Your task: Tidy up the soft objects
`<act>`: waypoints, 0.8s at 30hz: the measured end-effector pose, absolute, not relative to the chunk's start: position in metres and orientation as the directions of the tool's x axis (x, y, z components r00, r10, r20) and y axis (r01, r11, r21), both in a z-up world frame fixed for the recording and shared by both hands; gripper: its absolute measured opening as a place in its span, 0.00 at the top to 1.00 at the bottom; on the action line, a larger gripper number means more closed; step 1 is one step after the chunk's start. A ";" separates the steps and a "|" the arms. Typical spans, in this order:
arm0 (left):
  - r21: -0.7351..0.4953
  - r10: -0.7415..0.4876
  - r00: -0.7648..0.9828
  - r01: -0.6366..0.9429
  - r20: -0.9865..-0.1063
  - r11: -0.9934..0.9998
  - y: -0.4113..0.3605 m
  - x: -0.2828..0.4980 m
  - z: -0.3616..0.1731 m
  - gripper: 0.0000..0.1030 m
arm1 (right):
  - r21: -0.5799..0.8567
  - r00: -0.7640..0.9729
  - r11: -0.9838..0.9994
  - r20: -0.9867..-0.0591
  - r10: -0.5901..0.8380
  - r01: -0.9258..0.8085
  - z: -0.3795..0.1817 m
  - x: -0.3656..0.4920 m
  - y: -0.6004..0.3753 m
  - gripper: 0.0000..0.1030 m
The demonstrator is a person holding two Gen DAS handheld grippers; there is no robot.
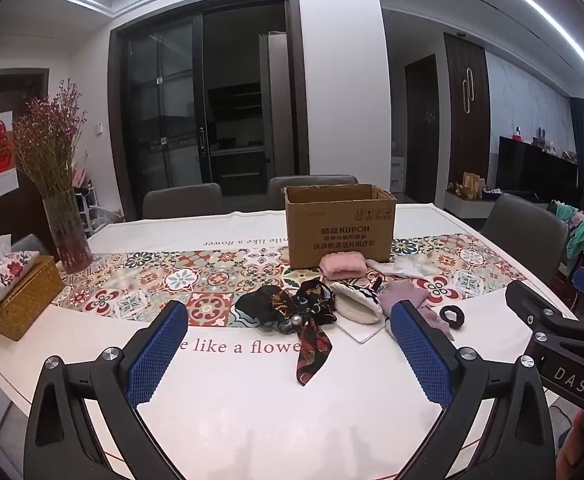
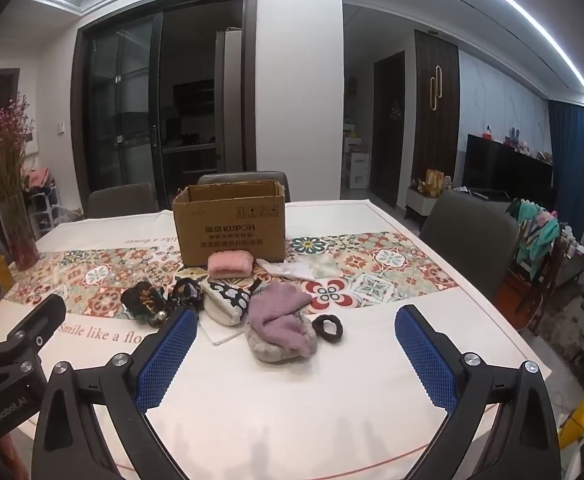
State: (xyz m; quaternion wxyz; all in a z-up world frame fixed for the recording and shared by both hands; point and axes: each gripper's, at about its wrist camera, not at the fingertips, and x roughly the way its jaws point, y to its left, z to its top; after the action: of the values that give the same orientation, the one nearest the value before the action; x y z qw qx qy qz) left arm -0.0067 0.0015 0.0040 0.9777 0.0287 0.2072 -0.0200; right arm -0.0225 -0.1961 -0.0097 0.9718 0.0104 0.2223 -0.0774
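Both claws are seen spread wide with nothing held: the left claw [image 1: 287, 354] and the right claw [image 2: 296, 354]. The soft things are heaped mid-frame on the worktop [image 2: 275, 408], ahead of both, before the cardboard box [image 2: 229, 226]. The purple cloth [image 2: 277, 314] lies just beyond the right claw, judged nearer to it; the scarf [image 1: 312, 340], long axis towards the camera, lies between the left fingers

cardboard box [image 2: 231, 226] interior hidden.
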 end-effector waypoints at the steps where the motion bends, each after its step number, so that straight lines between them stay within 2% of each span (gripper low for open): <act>1: 0.048 -0.028 0.915 0.052 -0.404 0.997 0.002 -0.007 0.004 0.00 | -0.014 0.889 0.988 -0.434 -0.146 0.155 -0.008 -0.022 -0.196 0.02; 24: 0.044 -0.030 0.916 0.052 -0.400 0.998 0.003 -0.008 0.004 0.00 | -0.012 0.889 0.988 -0.435 -0.144 0.154 -0.007 -0.022 -0.194 0.02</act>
State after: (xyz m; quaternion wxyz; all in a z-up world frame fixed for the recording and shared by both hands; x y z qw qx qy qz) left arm -0.0077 0.0027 0.0043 0.9784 0.0271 0.2039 -0.0211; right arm -0.0221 -0.1938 -0.0075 0.9717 0.0115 0.2229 -0.0768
